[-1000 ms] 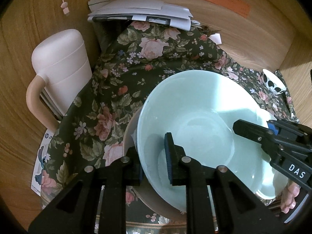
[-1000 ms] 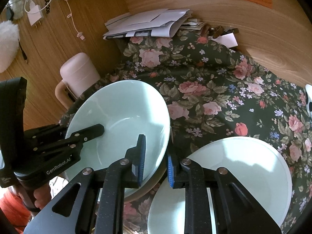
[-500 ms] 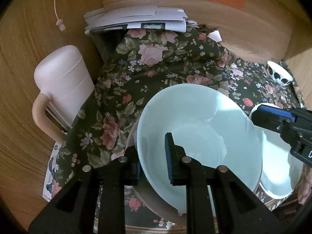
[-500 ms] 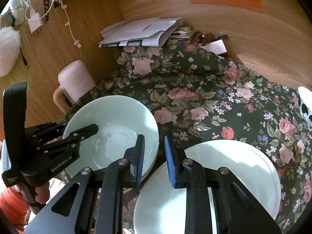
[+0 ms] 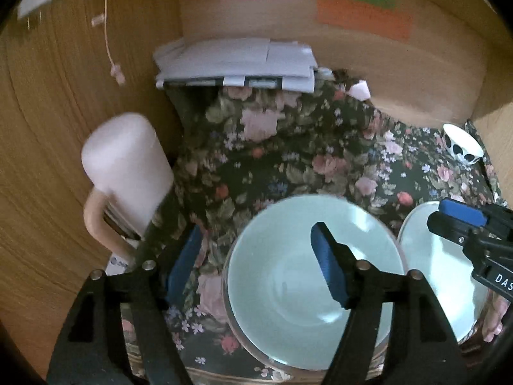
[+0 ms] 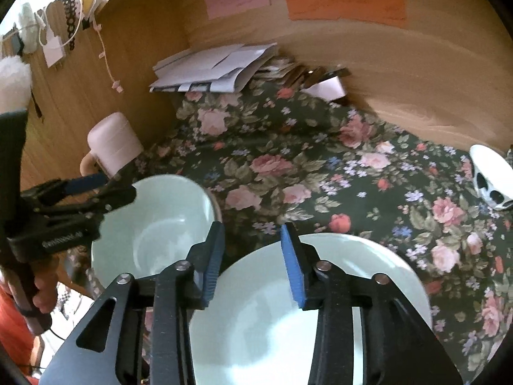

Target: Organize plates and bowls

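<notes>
Only on right wrist view, hanging trinkets (image 6: 61, 29), both jaws just opening, empty, above bowl (image 5: 307, 266)

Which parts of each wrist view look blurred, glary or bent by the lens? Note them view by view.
Left wrist view: motion blur smears the pink jug and the floral cloth; soft glare sits in the mint bowl. Right wrist view: sharper, though the wooden back wall is streaked and curves with the fisheye; a bright highlight washes the pale plate.
</notes>
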